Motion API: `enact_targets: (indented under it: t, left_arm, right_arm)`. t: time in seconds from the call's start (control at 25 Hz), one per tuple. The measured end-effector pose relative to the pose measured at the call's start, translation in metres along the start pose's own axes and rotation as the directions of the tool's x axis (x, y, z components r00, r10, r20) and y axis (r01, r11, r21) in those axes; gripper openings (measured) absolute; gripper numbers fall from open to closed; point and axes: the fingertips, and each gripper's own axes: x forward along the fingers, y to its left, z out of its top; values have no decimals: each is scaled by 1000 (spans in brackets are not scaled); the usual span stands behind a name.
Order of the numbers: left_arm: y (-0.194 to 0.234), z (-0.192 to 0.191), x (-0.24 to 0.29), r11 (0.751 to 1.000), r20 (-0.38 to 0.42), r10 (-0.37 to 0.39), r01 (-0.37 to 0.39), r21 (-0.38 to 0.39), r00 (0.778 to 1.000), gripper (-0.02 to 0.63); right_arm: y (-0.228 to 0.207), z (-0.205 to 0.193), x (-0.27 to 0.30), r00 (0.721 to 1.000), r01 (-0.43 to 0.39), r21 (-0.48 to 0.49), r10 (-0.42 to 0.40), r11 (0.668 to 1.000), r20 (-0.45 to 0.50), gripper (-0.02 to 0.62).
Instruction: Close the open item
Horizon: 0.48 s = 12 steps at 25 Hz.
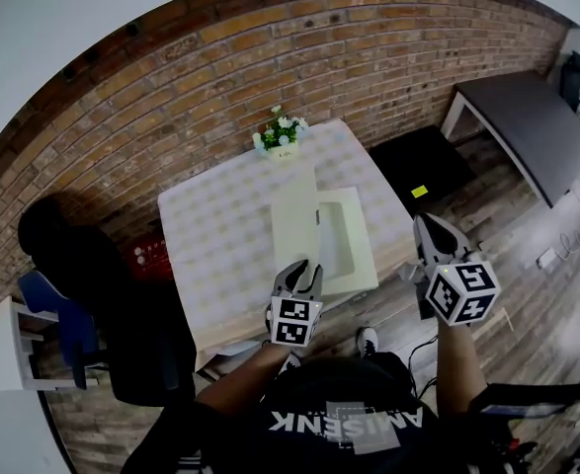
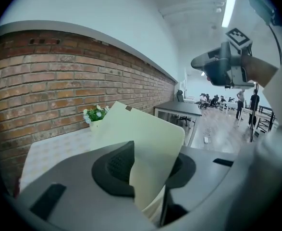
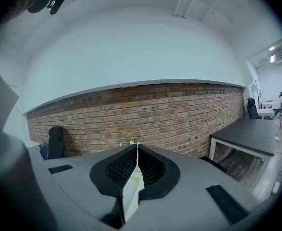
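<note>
Left tool (image 1: 301, 268) jaws slightly apart, raised folder cover (image 2: 141, 138) loose between them; cover could fall open instead of shut. Right tool (image 1: 428, 227) shut, empty.

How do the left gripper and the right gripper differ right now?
The left gripper has its fingers apart, with the pale folder cover standing between them; the right gripper has its fingers shut together. The left gripper sits at the near edge of the table; the right gripper is held off to that table's right, pointing at the brick wall. Both carry a cube with square markers.
</note>
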Motion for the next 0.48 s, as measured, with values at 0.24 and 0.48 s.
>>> enact_targets:
  t: [0.24,0.48]
  left_arm:
    - [-28,-18,25,998,-28,-49,50,43,998,132]
    - [-49,-24,45,996,-85,-80,84,42,993,149]
  right_arm:
    - [-14,-7,-3,1000,14,6,-14,1000,-15,43]
    - [-30,-16,-3,999,24,13,-23,1000,-39,43]
